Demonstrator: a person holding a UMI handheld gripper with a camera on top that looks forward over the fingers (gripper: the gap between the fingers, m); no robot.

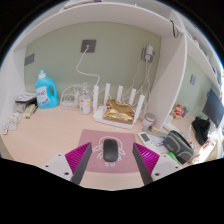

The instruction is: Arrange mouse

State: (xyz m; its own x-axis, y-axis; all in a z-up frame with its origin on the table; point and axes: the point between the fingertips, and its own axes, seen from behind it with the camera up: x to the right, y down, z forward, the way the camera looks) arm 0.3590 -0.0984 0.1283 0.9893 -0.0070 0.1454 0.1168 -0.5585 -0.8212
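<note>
A dark grey mouse [109, 150] lies on a pink mouse mat [108, 137] on the light wooden desk. My gripper [111, 160] is open, its fingers wide apart. The mouse rests on the mat between the two magenta pads [79, 156], with a gap on each side. Neither finger touches it.
A white router [118, 110] with several antennas stands beyond the mat. A blue detergent bottle [46, 90] stands at the far left by the wall. Small items lie to the right [178, 143], near a dark monitor [213, 108]. Cables hang from wall sockets [148, 52].
</note>
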